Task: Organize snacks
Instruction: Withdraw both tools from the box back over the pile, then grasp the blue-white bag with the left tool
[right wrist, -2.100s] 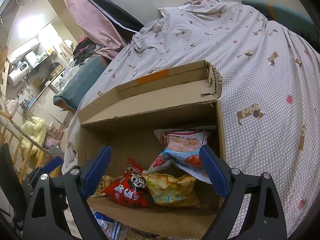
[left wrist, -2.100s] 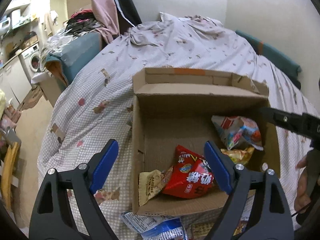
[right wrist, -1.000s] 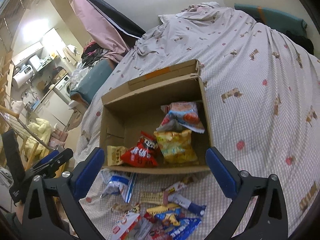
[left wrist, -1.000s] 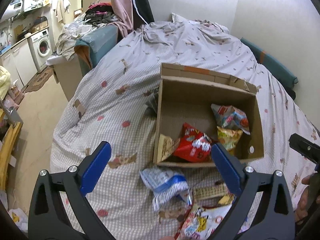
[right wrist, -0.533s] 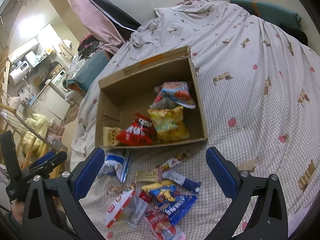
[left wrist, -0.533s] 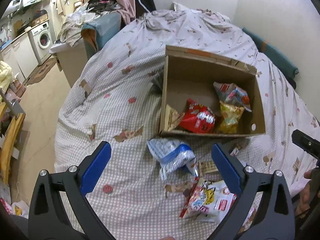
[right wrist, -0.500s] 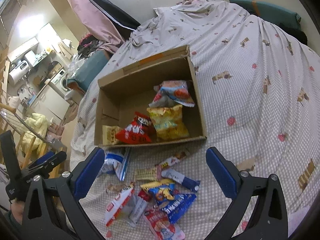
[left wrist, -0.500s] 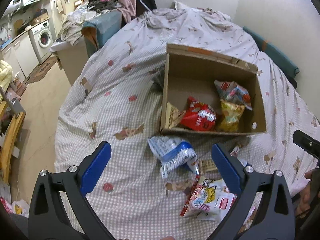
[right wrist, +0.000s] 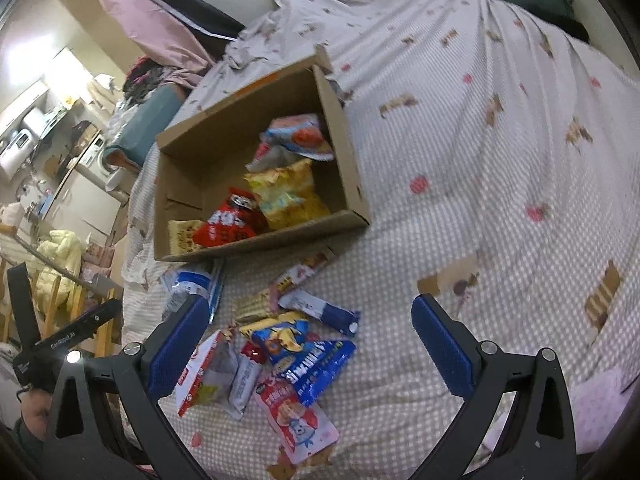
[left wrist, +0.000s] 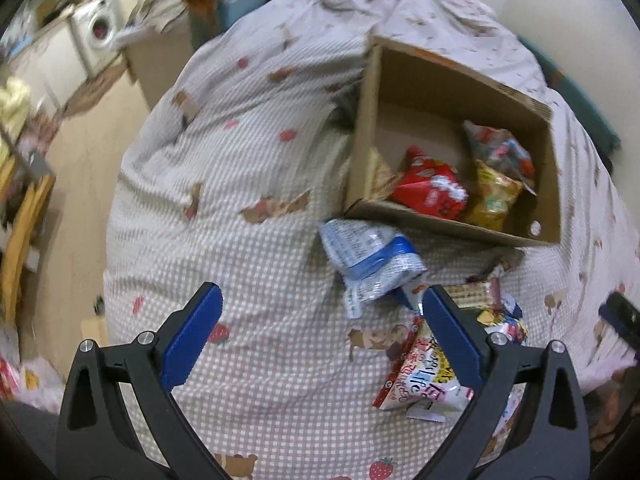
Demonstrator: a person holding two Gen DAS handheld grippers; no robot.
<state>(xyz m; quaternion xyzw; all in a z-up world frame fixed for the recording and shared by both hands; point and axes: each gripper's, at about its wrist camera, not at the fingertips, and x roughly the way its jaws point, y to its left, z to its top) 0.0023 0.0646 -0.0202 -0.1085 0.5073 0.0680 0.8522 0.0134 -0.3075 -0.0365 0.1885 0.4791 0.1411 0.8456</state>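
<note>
An open cardboard box (left wrist: 364,132) (right wrist: 344,148) lies on the bed. It holds a red bag (left wrist: 430,190) (right wrist: 230,224), a yellow bag (left wrist: 494,196) (right wrist: 288,196), a pale pink and blue bag (right wrist: 298,138) and a small tan packet (right wrist: 182,234). A blue and white bag (left wrist: 368,258) (right wrist: 192,286) lies in front of the box. Several loose snack packets (right wrist: 296,344) (left wrist: 424,376) lie nearer me. My left gripper (left wrist: 320,336) is open and empty above the bed, left of the pile. My right gripper (right wrist: 312,344) is open and empty above the pile.
The bed has a checked cover (right wrist: 480,184) with small prints. Its left edge drops to the floor (left wrist: 80,152). A washing machine (left wrist: 96,32) and clutter stand at the far left. A teal cushion (left wrist: 576,104) lies by the wall at the right.
Both grippers have pulled back from the box towards the near edge of the bed, so the loose packets now sit between the fingers. Both stayed open.
</note>
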